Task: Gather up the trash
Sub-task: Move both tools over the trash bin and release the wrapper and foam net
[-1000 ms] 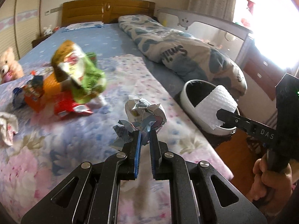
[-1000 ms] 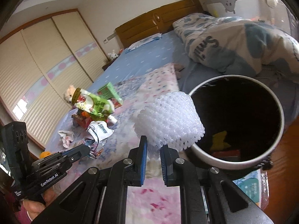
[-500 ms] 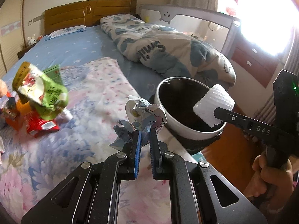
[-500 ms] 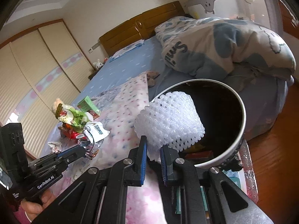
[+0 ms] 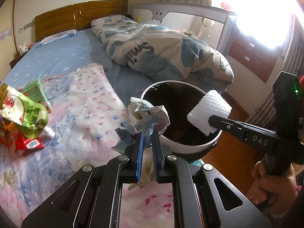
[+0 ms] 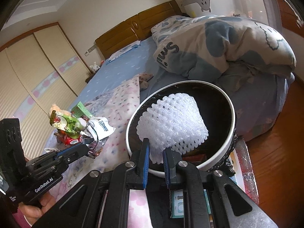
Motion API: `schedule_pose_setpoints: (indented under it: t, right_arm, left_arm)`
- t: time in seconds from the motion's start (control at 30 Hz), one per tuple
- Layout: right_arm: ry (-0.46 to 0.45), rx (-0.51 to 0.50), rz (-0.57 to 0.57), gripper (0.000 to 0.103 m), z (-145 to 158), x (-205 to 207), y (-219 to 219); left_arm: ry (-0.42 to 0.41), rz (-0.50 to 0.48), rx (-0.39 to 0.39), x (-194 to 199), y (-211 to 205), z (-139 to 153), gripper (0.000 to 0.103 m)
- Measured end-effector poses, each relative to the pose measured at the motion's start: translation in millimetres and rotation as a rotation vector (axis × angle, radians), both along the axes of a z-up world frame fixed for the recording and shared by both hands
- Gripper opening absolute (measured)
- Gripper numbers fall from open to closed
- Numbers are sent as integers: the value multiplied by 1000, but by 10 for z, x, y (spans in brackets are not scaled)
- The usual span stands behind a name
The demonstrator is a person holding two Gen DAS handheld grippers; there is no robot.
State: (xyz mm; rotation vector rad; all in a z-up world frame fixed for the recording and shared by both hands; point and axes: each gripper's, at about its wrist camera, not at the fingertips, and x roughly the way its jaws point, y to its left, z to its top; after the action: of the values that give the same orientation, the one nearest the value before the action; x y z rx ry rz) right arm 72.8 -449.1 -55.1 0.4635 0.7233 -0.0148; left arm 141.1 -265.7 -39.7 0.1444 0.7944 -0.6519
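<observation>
Both claws carry trash to a white-rimmed bin (image 6: 232, 117) beside the bed (image 5: 62, 60). The right claw (image 6: 155, 154) is clamped on a white foam net sleeve (image 6: 172, 127), held above the bin's dark opening. The left claw (image 5: 147, 138) pinches a crumpled wrapper (image 5: 148, 114) at the bin's near rim. The step in hand looks like dropping: next, each claw should open over the opening, the left moving slightly farther in. More wrappers, including a green pouch (image 5: 24, 114), lie on the bed. The bin seems partly filled, though it is dark.
</observation>
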Motion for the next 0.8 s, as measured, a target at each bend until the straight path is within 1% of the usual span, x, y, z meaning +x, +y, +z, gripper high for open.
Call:
schedule_pose_setpoints:
  t: [0.27,0.53,0.8]
  right_arm:
    - [31,-6,0,13,-33,70,-122]
    - [66,-1,-4,13,-88,195,-262]
    - [89,2,-12,17,-120,304,-379]
  left_arm:
    - [-1,-42,9,70,-242,-14,8]
    - [18,-72,14,136,-486,-62,8]
    - [33,-100,30,226,-624,-126,9]
